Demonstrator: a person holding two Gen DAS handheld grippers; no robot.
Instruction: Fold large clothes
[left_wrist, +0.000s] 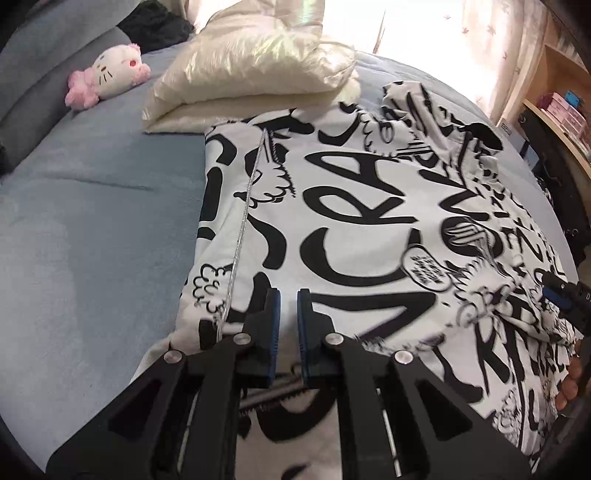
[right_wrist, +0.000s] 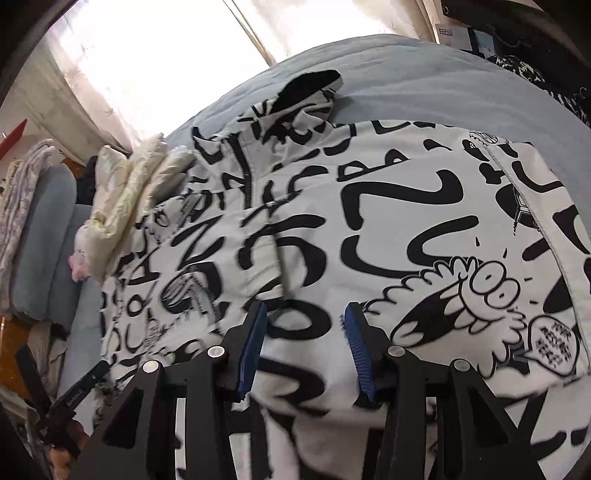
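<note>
A large white jacket with black graffiti print (left_wrist: 369, 221) lies spread on a blue-grey bed (left_wrist: 92, 221), its silver zipper (left_wrist: 242, 229) running down its left side. My left gripper (left_wrist: 288, 295) hovers over the jacket's near edge, jaws a narrow gap apart with nothing between them. In the right wrist view the same jacket (right_wrist: 369, 221) fills the frame, with its sleeve folded across the body. My right gripper (right_wrist: 304, 314) is open and empty just above the cloth. The right gripper also shows at the left wrist view's right edge (left_wrist: 561, 295).
A folded cream puffer jacket (left_wrist: 251, 81) lies at the jacket's far end. A pink and white plush toy (left_wrist: 110, 77) sits on the bed's far left. Shelves (left_wrist: 565, 107) stand to the right, and a bright curtained window (right_wrist: 147, 55) is behind the bed.
</note>
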